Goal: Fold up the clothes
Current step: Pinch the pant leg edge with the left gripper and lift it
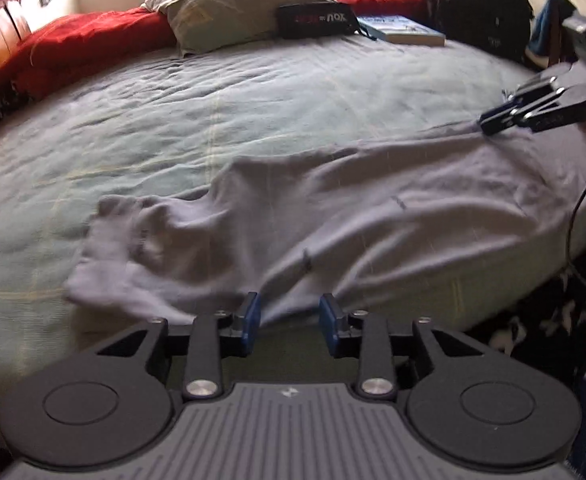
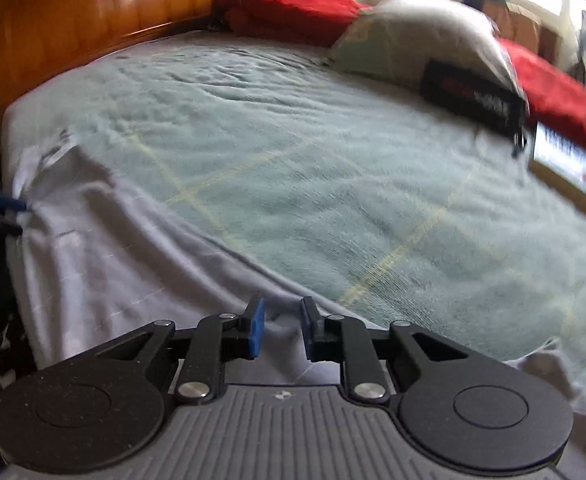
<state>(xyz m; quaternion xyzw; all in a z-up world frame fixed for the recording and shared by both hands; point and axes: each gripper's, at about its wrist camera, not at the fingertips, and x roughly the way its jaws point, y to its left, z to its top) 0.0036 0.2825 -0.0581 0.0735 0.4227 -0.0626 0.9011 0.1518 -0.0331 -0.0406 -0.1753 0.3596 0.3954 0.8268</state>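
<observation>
Both tongs, left gripper [image 1: 289, 322] and right gripper [image 2: 283, 326], stand released over the grey garment [image 1: 333, 216] at lower centre, so I close squarely on its hem before lifting evenly.

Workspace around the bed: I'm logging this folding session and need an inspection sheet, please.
Surface: wrinkled pale green bedspread.
Job's things: grey cotton T-shirt, spread out and rumpled near the bed's edge.
Clutter: beige pillow, red blanket, black zip pouch, paperback book.
Grippers: left hand-held gripper at the shirt's hem, fingers apart; right hand-held gripper over shirt fabric, fingers apart.
Cables: thin black cable hanging at the bed's side.
Surroundings: wooden headboard, black backpack, bright window.
</observation>
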